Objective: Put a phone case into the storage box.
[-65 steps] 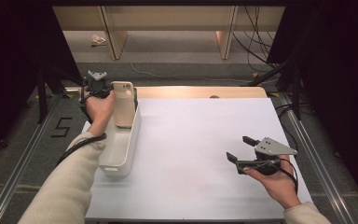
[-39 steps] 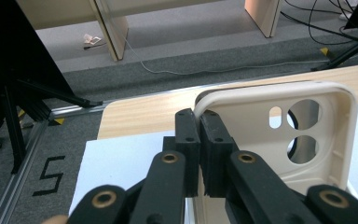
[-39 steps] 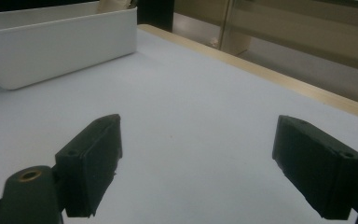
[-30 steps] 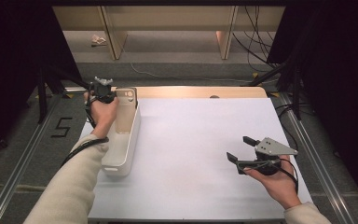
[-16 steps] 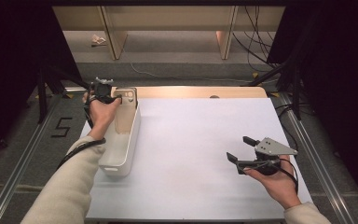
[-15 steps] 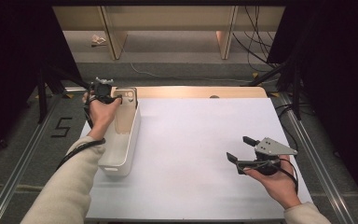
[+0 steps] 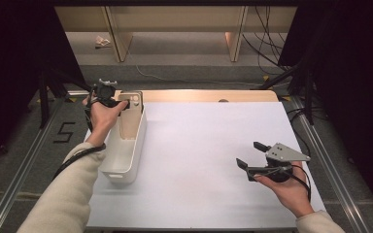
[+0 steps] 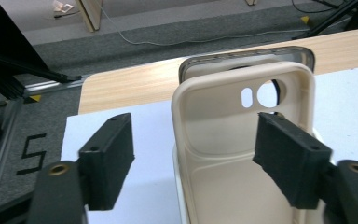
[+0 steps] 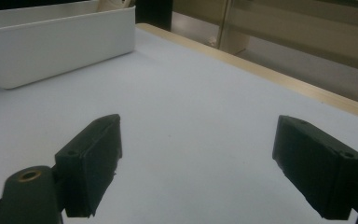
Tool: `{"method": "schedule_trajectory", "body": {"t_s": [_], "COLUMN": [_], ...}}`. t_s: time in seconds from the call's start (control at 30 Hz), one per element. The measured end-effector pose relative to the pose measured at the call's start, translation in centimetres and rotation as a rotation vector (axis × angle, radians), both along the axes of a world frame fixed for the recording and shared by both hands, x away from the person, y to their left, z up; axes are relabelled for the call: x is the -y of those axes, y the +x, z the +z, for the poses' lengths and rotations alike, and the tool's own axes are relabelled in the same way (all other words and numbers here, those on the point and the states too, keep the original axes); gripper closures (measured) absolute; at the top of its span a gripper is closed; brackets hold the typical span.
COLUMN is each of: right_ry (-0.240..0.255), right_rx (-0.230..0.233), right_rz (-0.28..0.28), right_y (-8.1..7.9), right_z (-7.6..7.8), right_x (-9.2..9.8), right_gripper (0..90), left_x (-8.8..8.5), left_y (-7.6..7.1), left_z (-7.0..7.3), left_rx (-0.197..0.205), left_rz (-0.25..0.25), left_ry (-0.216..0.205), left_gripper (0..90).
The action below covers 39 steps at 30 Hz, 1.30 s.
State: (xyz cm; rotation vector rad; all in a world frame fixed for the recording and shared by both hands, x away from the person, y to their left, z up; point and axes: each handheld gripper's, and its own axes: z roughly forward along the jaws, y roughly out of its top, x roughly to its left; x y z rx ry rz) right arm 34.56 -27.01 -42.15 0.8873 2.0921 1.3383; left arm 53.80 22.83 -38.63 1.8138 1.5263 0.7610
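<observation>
At far left of the bench (image 7: 209, 145), a cream, smooth phone case (image 8: 242, 154) with rounded corners stands upright at the far end of the white plastic bin (image 7: 126, 155). Left gripper (image 8: 193, 154) fingers, clamped earlier, have just been opening; the case is between them. Right gripper (image 7: 252, 154) fingers stand apart over open bench, well clear of edges.

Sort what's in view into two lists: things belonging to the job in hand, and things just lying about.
Part of the job:
- beige plastic phone case, standing in the bin, between the open jaws
- white oblong plastic bin
- left gripper, jaws just opened, pads off the case
- dark-rimmed phone case, behind the beige one

Lying about:
- right gripper, open above the white table
- crumpled scrap on the floor
</observation>
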Motion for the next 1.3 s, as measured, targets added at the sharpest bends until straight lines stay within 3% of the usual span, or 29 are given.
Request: {"method": "schedule_trajectory", "body": {"t_s": [0.27,0.4,0.63,0.93,1.1,1.3], "right_ry": [-0.003,-0.001,0.000,-0.001,0.005,0.010], "right_rx": [-0.003,-0.003,-0.004,-0.004,-0.007,-0.008], "right_rz": [-0.007,-0.006,-0.007,-0.007,-0.008,0.006], "right_y": [0.1,0.1,0.1,0.0,0.0,0.0], "right_z": [0.0,0.0,0.0,0.0,0.0,0.0], "right_x": [0.1,0.1,0.1,0.1,0.2,0.2], "right_gripper": [16.7,16.7,16.6,16.5,16.4,16.2], "left_x": [-0.4,-0.3,-0.4,-0.7,-0.9,-1.0], "left_y": [-1.3,-2.7,-5.3,-6.7,-9.2,-12.9], "left_z": [0.8,1.3,1.8,1.9,1.6,1.3], "left_rx": [0.002,0.014,0.039,0.057,0.084,0.140], "left_rz": [-0.036,-0.084,-0.132,-0.151,-0.176,-0.248], "left_ry": [-0.021,-0.030,-0.053,-0.056,-0.091,-0.129], "left_gripper": [14.3,9.9,6.9,5.8,5.6,4.5]}}
